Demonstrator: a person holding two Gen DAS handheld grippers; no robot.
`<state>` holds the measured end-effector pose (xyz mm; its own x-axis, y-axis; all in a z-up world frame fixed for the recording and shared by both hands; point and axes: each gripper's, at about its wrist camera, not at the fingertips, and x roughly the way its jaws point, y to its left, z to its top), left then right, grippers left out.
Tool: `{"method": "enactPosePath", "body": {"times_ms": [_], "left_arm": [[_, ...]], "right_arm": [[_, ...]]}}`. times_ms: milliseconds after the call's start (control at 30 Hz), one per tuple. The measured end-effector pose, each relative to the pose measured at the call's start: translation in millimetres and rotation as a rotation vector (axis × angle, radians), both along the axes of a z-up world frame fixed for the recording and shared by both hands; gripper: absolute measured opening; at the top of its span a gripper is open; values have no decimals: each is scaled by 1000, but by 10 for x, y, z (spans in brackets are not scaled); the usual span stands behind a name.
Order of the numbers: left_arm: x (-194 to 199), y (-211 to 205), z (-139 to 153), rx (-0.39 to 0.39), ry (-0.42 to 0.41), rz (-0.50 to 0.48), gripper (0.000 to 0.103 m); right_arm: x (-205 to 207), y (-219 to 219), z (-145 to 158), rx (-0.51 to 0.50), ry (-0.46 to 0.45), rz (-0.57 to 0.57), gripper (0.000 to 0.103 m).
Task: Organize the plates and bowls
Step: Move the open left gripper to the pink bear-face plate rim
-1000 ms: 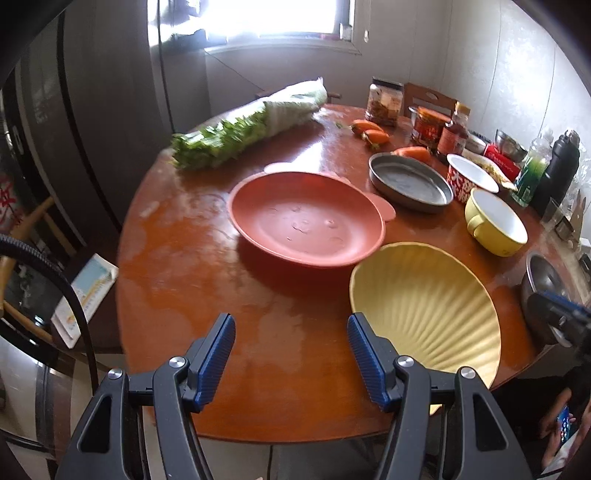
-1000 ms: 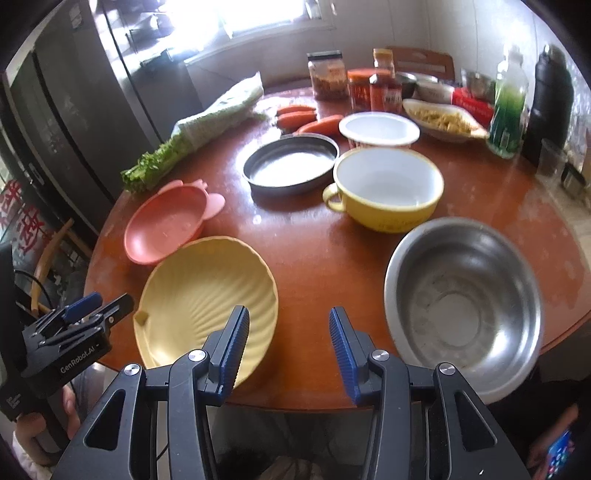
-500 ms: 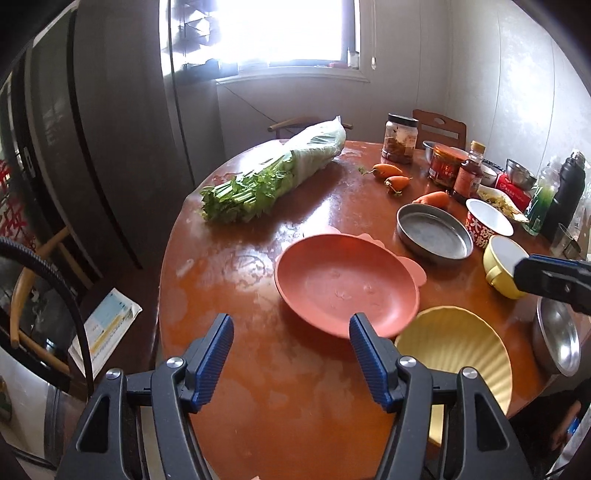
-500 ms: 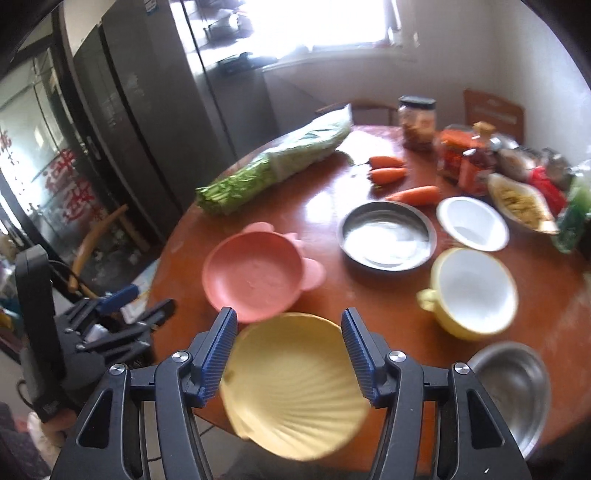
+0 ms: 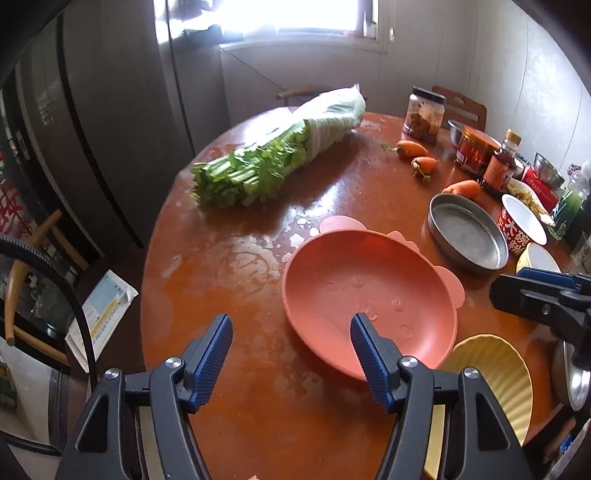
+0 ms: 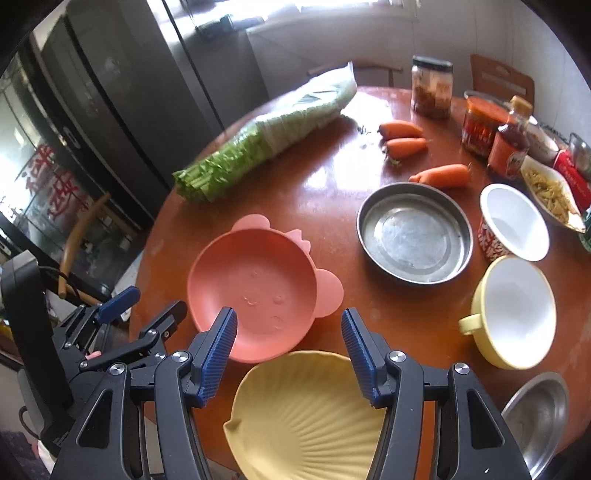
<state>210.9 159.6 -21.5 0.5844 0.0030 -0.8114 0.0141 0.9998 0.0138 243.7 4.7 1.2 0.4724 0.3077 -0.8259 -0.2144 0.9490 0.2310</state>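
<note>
A bright window [image 5: 295, 16] glares at top centre above pale tiled walls [image 5: 517, 74]; a tall dark grey refrigerator [image 5: 110, 129] fills the upper left beside the round reddish-brown wooden table [image 5: 229, 258].

The right gripper [image 6: 288, 356] is wide open above the yellow plate [image 6: 306, 417]. The pink plate [image 6: 255, 291] sits just behind the yellow plate on the table [image 6: 332, 192].

Pink plate [image 6: 255, 284] – plain; yellow plate [image 6: 306, 417] – ribbed shell pattern; red-brown table [image 6: 332, 192].
</note>
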Motion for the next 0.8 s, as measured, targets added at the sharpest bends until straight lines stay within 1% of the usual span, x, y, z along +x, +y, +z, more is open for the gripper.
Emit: {"method": "enactPosePath", "body": {"times_ms": [100, 233, 333, 433, 567, 700, 800], "left_arm": [[131, -18, -38, -4, 30, -20, 66], [286, -1, -97, 5, 55, -15, 66], [362, 37, -142, -5, 72, -16, 66], [426, 66, -188, -8, 96, -31, 66], [464, 70, -201, -3, 96, -39, 66], [524, 63, -225, -21, 106, -54, 66], [560, 53, -239, -15, 107, -53, 66]], "right_arm": [[144, 23, -50, -18, 32, -11, 61], [316, 53, -125, -16, 73, -8, 61], [420, 31, -181, -10, 92, -13, 61], [529, -5, -254, -25, 121, -24, 61], [660, 1, -354, -68, 157, -28, 61], [731, 50, -428, -65, 177, -19, 61], [765, 112, -466, -66, 190, -1, 61]]}}
